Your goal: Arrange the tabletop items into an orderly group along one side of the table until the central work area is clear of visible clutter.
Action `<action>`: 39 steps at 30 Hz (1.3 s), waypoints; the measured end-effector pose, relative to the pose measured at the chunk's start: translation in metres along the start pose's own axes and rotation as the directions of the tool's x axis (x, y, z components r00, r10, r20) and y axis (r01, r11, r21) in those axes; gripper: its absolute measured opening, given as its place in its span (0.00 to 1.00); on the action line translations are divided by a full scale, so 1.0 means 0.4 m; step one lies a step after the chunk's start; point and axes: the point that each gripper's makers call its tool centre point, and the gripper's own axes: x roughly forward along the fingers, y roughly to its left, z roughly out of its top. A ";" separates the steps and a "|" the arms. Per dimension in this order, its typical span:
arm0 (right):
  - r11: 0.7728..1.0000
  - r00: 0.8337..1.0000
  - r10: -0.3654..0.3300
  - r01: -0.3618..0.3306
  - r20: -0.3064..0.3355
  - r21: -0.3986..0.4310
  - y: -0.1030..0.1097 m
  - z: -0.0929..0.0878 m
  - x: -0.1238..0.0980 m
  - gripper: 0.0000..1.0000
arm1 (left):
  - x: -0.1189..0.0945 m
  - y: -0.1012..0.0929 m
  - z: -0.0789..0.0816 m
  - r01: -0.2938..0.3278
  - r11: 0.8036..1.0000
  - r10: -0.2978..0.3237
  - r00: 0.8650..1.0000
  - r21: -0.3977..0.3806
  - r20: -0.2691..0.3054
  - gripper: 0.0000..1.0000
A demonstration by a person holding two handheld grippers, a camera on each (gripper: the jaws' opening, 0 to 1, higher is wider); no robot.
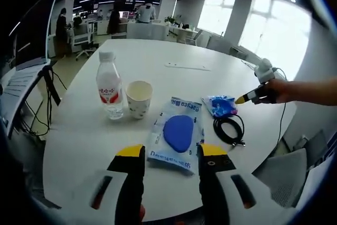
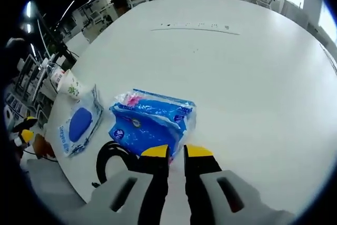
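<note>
The things sit in a loose row near one edge of the round white tabletop (image 1: 221,51). There is a water bottle (image 1: 109,87) with a red label, and a paper cup (image 1: 139,98) stands just beside it. Next comes a flat wipes pack (image 1: 177,134) with a dark blue lid. Past that lies a small blue tissue pack (image 1: 220,105), and a coiled black cable (image 1: 229,128) lies just beside the tissue pack, near the tabletop edge.

The middle and far part of the tabletop look mostly bare, with only a thin flat strip (image 1: 187,66) lying far off. So I think the job is well along: the things are already close together on one side. What is left, I think, is to tidy the row, since the wipes pack and tissue pack lie at a slant, and maybe to bring in the strip.

The left gripper (image 1: 171,154) hangs over the near end of the wipes pack, jaws apart and holding nothing. The right gripper (image 2: 176,152) is right at the tissue pack (image 2: 152,121). Its jaws are nearly together with a thin gap, and I cannot tell if they pinch the pack's edge.
</note>
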 end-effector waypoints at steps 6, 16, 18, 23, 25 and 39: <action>1.000 1.000 -0.002 0.002 -0.015 -0.026 0.013 -0.019 -0.001 0.08 | 0.006 -0.003 -0.016 0.005 1.000 -0.005 1.000 -0.006 -0.010 0.39; 0.999 1.000 -0.005 0.005 -0.009 -0.050 0.025 -0.023 -0.008 0.08 | 0.017 -0.011 -0.037 0.021 1.000 -0.021 1.000 -0.016 -0.023 0.39; 0.998 1.000 -0.009 0.009 -0.001 -0.061 0.026 -0.014 -0.011 0.08 | 0.020 -0.014 -0.039 0.024 1.000 -0.025 0.999 -0.017 -0.027 0.39; 0.996 1.000 -0.014 0.015 0.016 -0.087 0.033 0.012 -0.020 0.08 | 0.031 -0.019 -0.042 0.034 0.999 -0.035 0.999 -0.019 -0.036 0.39; 0.995 1.000 -0.012 0.014 0.013 -0.095 0.034 0.019 -0.017 0.08 | 0.035 -0.018 -0.044 0.036 0.999 -0.037 0.999 -0.021 -0.040 0.39; 0.986 1.000 0.015 -0.013 0.012 -0.168 0.073 0.069 0.011 0.09 | 0.051 -0.004 -0.059 0.030 0.998 -0.033 0.998 -0.051 -0.051 0.38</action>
